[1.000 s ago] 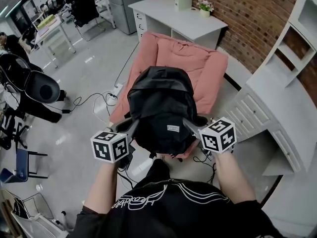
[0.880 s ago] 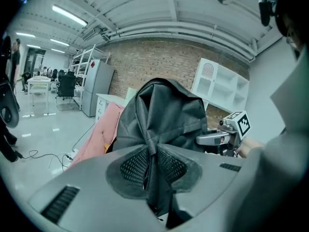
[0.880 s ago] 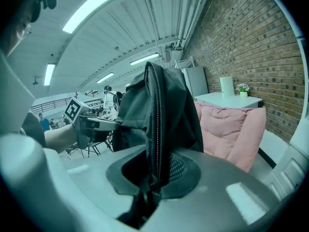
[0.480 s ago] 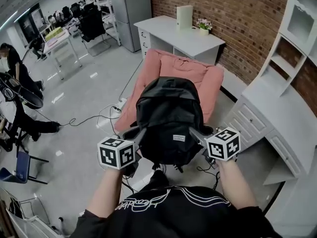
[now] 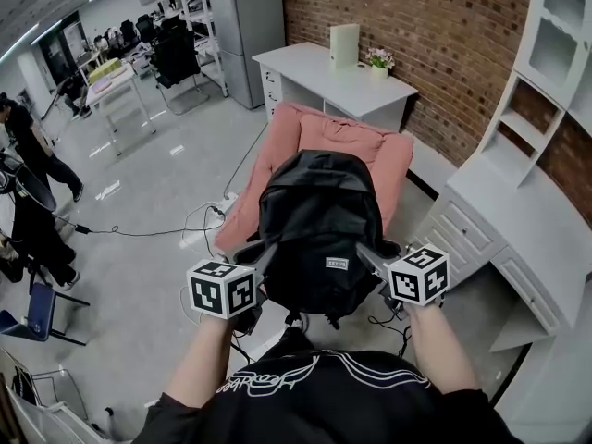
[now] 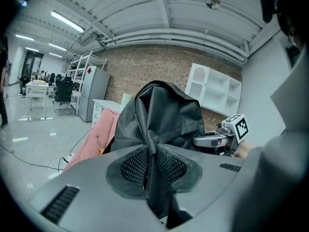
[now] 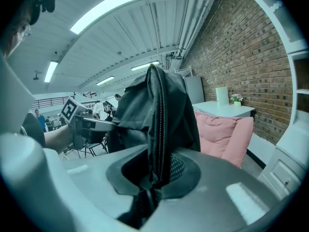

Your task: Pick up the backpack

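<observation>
Raised higher over one armchair, one backpack hangs clamped by left gripper and right gripper.

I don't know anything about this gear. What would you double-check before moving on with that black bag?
1. Left gripper shut on backpack fabric: ok.
2. Right gripper shut on the zip edge: ok.
3. Both grippers at similar height, bag roughly level: ok.
4. Bag fully off the pink chair: cannot tell, they overlap in the head view.
5. Floor free of trip hazards: not ok, a cable lies nearby.
</observation>
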